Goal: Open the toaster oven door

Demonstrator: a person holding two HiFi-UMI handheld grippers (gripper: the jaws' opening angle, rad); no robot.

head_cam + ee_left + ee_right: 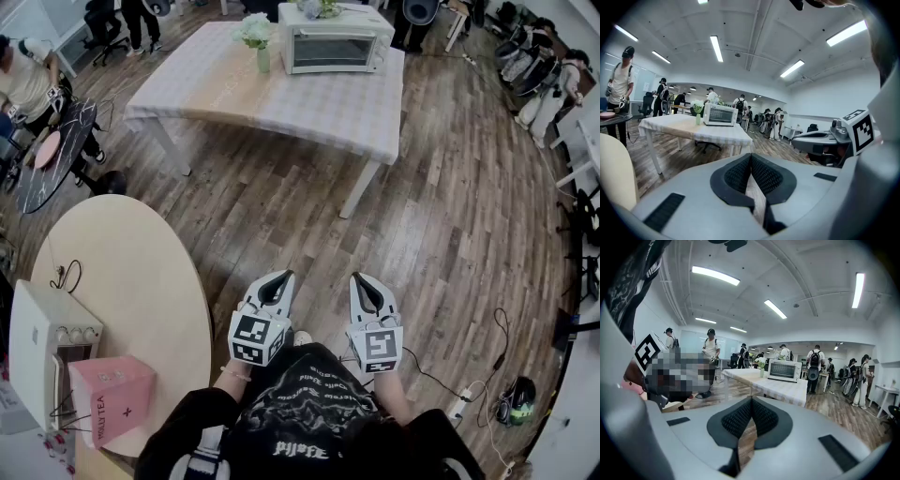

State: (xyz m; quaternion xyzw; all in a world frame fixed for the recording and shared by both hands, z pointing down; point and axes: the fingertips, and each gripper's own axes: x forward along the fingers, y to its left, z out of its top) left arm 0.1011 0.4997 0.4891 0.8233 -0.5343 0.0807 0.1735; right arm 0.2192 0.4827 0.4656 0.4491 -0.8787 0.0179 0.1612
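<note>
A white toaster oven (335, 42) with its glass door closed stands at the far side of a long table (309, 103). It also shows small in the left gripper view as the toaster oven (720, 114) and in the right gripper view as the toaster oven (783, 370). My left gripper (279, 280) and right gripper (362, 281) are held side by side close to my body, over the wooden floor, far from the table. Both are shut with nothing between the pads. The left gripper (751, 157) and right gripper (751, 401) point toward the table.
A vase of flowers (259, 39) stands left of the oven. A round table (141, 272) at my left carries another small oven (47, 352) and a pink box (111, 394). Several people stand around the room. Cables and a power strip (459, 401) lie on the floor at right.
</note>
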